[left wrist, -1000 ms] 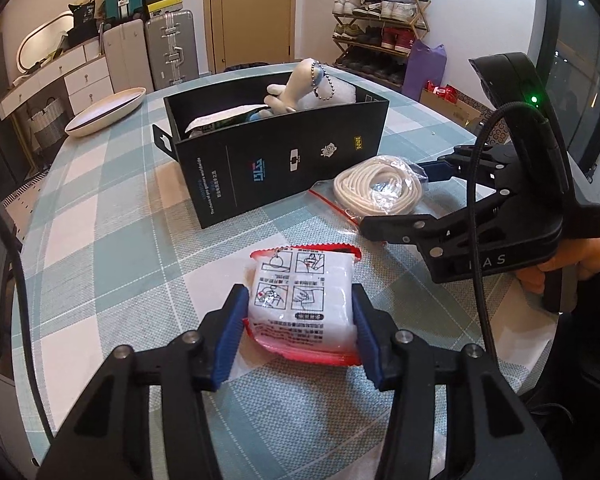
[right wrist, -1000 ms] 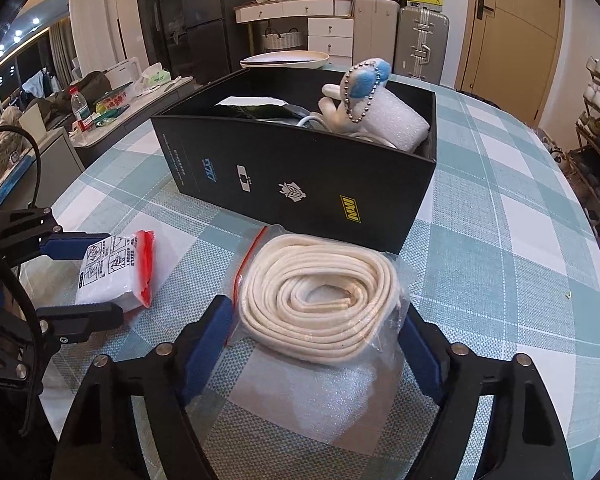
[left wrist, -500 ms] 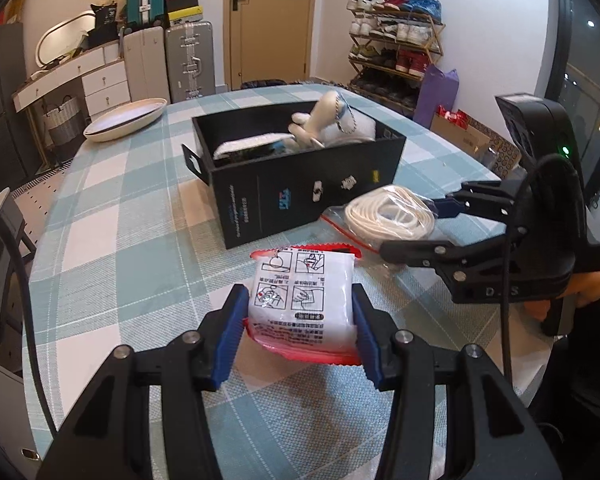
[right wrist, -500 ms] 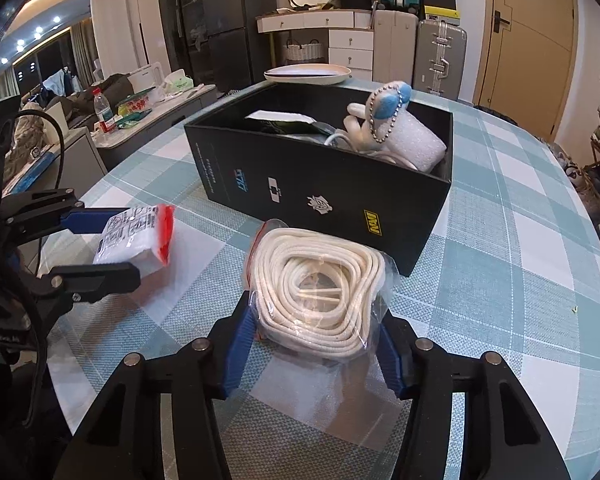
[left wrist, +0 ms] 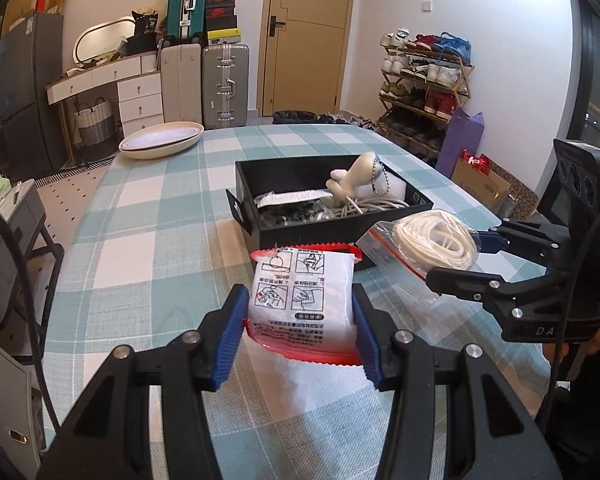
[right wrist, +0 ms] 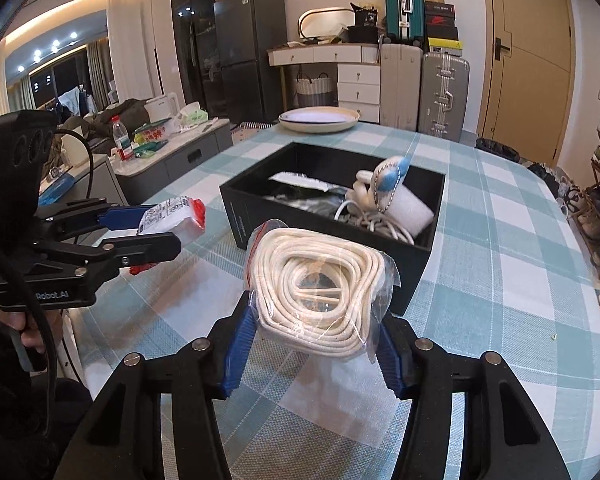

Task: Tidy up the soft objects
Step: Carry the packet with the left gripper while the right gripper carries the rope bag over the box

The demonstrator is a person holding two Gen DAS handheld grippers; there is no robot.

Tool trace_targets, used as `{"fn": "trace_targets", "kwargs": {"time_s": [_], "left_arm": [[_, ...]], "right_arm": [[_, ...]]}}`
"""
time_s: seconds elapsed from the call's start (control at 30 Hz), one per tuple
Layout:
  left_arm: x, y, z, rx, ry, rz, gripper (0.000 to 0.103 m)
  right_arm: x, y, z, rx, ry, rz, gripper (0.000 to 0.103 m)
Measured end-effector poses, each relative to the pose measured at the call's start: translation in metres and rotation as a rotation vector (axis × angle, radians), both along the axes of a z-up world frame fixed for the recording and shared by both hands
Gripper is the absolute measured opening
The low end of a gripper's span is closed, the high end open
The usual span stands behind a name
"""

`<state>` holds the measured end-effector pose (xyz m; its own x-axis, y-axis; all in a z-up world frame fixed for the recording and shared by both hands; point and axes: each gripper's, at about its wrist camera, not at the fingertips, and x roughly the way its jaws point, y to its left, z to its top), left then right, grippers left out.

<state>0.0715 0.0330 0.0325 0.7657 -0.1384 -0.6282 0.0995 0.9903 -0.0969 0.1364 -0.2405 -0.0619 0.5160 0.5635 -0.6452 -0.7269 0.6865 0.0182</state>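
The left claw [left wrist: 300, 330] gripped a white packet [left wrist: 302, 300], held above the worktop [left wrist: 148, 216]. The right claw [right wrist: 314, 334] gripped a bagged rope coil [right wrist: 320, 284] just before the black box [right wrist: 420, 272]. Only the left view showed the packet's printed instruction panels; only the right view showed the blue of the plush toy [right wrist: 390, 182] in the box.

You've got a shallow dish [left wrist: 161, 145] at the checked table's [left wrist: 148, 216] far edge; suitcases [left wrist: 225, 84] and a shoe rack [left wrist: 424, 92] stand behind.
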Motion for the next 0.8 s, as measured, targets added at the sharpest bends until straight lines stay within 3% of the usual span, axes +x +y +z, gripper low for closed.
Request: {"fn": "trace_targets", "kwargs": {"time_s": [0.4, 0.8], "left_arm": [[0.031, -0.010, 0.012, 0.015, -0.022, 0.004, 0.050], [0.070, -0.012, 0.020, 0.022, -0.027, 0.014, 0.050]], "right_arm": [[0.015, -0.009, 0.022, 0.031, -0.035, -0.057, 0.055], [0.038, 0.008, 0.027, -0.045, -0.055, -0.065, 0.055]]}}
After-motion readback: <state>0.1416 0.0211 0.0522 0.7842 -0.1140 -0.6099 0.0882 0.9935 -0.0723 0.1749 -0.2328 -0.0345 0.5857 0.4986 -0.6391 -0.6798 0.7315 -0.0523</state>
